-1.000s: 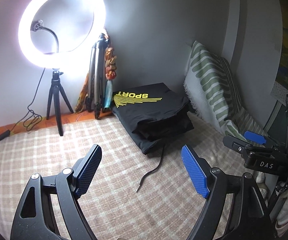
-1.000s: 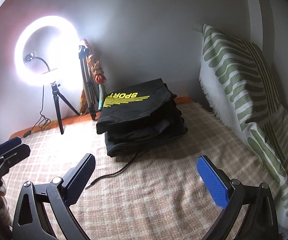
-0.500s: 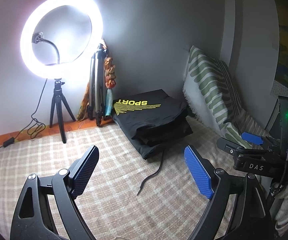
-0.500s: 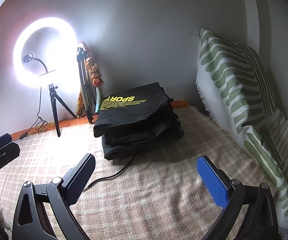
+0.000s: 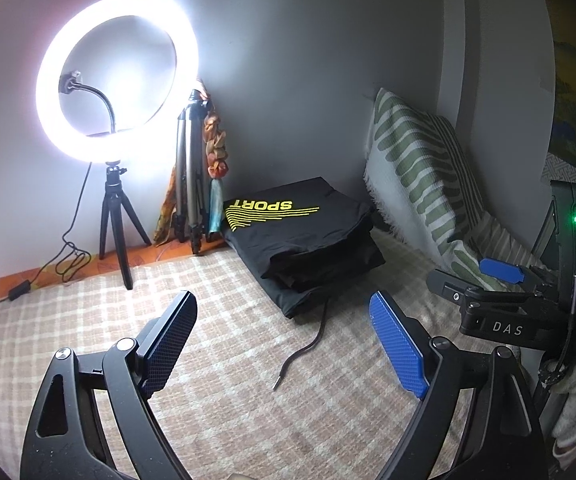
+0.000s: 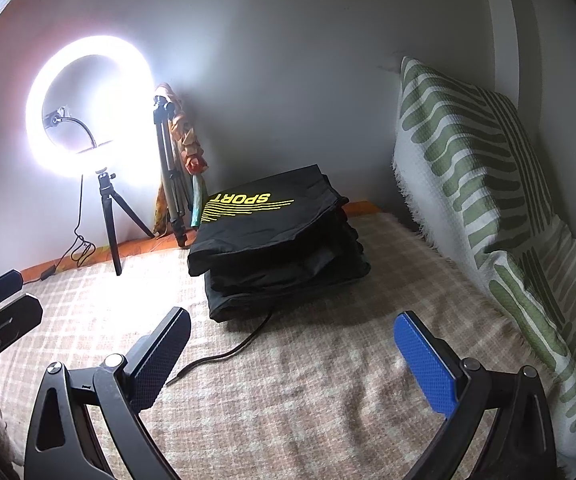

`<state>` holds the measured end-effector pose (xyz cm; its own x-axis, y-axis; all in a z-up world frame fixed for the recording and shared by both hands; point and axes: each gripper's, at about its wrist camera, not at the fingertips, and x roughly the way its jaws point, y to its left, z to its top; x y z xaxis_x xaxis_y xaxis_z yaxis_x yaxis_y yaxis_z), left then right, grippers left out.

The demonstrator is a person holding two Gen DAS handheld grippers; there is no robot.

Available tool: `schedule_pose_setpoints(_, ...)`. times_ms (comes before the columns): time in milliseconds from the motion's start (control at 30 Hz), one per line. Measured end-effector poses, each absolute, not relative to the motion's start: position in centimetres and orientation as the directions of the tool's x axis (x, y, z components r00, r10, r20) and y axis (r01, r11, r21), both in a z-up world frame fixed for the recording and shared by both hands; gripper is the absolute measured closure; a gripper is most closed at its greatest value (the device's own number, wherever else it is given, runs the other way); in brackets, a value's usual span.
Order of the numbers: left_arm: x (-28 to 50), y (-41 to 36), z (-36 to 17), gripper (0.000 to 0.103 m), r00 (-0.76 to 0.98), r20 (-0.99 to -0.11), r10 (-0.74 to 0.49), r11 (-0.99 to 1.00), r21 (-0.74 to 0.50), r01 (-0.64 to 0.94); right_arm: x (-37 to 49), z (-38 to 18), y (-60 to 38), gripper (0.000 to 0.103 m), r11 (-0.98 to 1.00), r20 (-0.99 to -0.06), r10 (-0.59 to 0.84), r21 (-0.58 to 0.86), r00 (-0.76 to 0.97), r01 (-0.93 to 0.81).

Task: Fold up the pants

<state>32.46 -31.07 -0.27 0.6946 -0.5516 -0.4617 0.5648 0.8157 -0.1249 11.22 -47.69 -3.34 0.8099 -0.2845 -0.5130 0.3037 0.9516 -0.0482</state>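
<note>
I'm holding the left gripper (image 5: 282, 336) wide apart, nothing between the pads, hovering above the checked blanket (image 5: 68, 328). The right gripper (image 6: 292, 354) is likewise gaping wide and empty; in the left view I'm seeing it off to the right side, near the striped cushion (image 5: 416, 168). Judgement: both are standing clear because the fold looks complete, approx. nothing left to grip.

The black pants (image 6: 272, 240) are lying as a squared stack at the far end of the blanket, near the wall and just beside the cushion, "SPORT" print facing up. Layers are sitting reasonably aligned; lower layer is sticking out slightly at the near corner. The drawcord (image 6: 224, 354) is trailing out from under the stack twd. the grippers, loose on the blanket — a tidiness defect, not a structural one.

Count, per both views:
- grippers: 2
- pants: 1 folded stack; no. of garments in it I cannot tell
- drawcord ends showing: 1
- ring light (image 5: 116, 80): 1, lit, on a small tripod (image 5: 116, 232)
- folded tripod (image 5: 190, 176) leaning in the corner w/ a coloured cloth (image 5: 216, 148) hung on it: 1
- cushions: 1 certain; a 2nd striped piece below it is looking separate, unconfirmed.
</note>
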Motion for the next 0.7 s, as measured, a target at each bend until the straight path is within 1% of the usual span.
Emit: schedule_pose_setpoints(700,32.26,-30.86,-0.05,0.015,0.697,-0.458,-0.552,0.814,-0.113,0.57,11.68,-3.82,-47.64,0.0,0.958,-0.524,-0.262,-0.036,0.81,0.286)
